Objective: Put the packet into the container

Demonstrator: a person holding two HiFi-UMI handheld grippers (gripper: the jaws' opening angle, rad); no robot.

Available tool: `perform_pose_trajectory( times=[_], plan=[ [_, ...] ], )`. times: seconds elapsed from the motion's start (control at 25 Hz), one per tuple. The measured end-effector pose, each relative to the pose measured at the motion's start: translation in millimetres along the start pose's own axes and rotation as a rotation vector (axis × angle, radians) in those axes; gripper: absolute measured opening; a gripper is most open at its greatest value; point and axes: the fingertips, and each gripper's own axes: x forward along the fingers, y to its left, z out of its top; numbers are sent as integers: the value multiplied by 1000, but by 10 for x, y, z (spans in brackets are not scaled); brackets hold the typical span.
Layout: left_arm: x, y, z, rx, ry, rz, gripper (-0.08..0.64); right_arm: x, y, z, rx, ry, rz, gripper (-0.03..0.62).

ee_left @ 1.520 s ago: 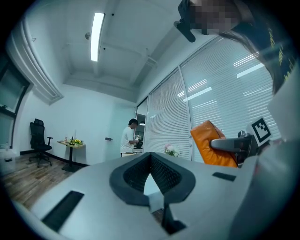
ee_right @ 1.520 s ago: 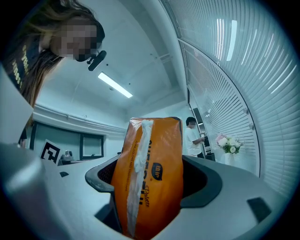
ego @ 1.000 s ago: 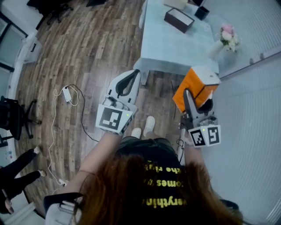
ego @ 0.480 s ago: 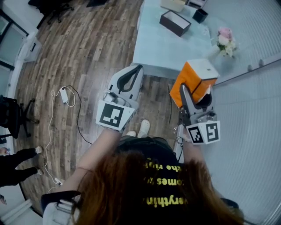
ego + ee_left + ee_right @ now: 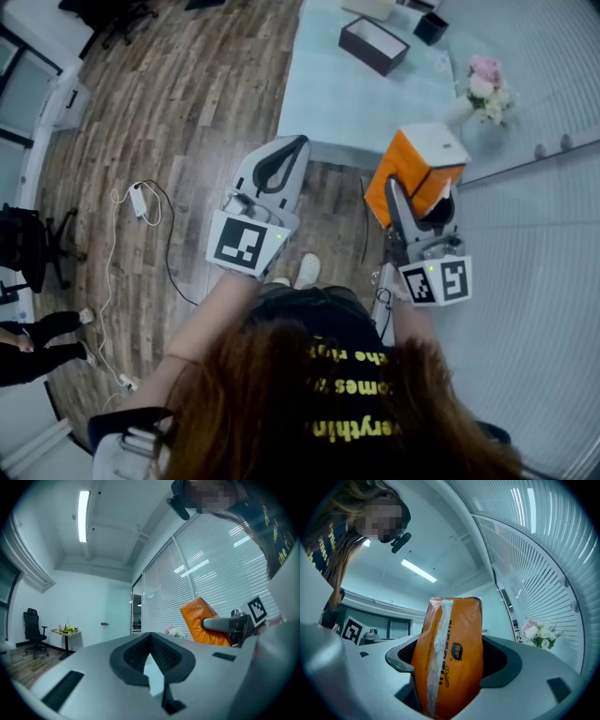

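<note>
Packet (image 5: 451,634), orange with a white seam strip and a small blue oval logo, its dark lettering unreadable to me, stands pinched upright in my right gripper (image 5: 453,663). My left gripper (image 5: 151,638) beside it is pressed together, empty. The dark container (image 5: 375,45) sits well ahead on the table (image 5: 337,108).

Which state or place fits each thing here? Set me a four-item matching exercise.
Things:
1 right gripper
2 left gripper
3 dark box
4 flowers

States or places:
A shut, nothing between the jaws
B far end of the table
C shut on the orange packet
D at the table's right side, by the blinds

Pairs: 1-C, 2-A, 3-B, 4-D
</note>
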Motion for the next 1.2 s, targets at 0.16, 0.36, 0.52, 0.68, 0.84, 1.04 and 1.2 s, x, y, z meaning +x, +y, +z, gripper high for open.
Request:
perform_pose_trajectory(
  times=[0.16,0.36,0.52,0.68,0.84,1.04,1.2],
  plan=[
    [62,32,3,2,2,19,-1,69,-69,-36,8,5,10,373],
    [127,154,-43,-4,9,59,-2,120,-152,-34,9,4,19,373],
    [227,197,-40,1,4,74,-2,74,-322,-41,7,8,-4,373],
    [345,106,-22,3,4,64,-1,31,-442,-63,20,8,-23,373],
    [438,6,-59,5,12,38,-2,31,-524,-66,32,11,-23,373],
    [506,-65,-65,10,31,28,-2,57,-579,-82,55,14,-18,373],
    [562,-93,-74,13,36,24,-2,82,-644,-101,67,16,-19,373]
  ],
)
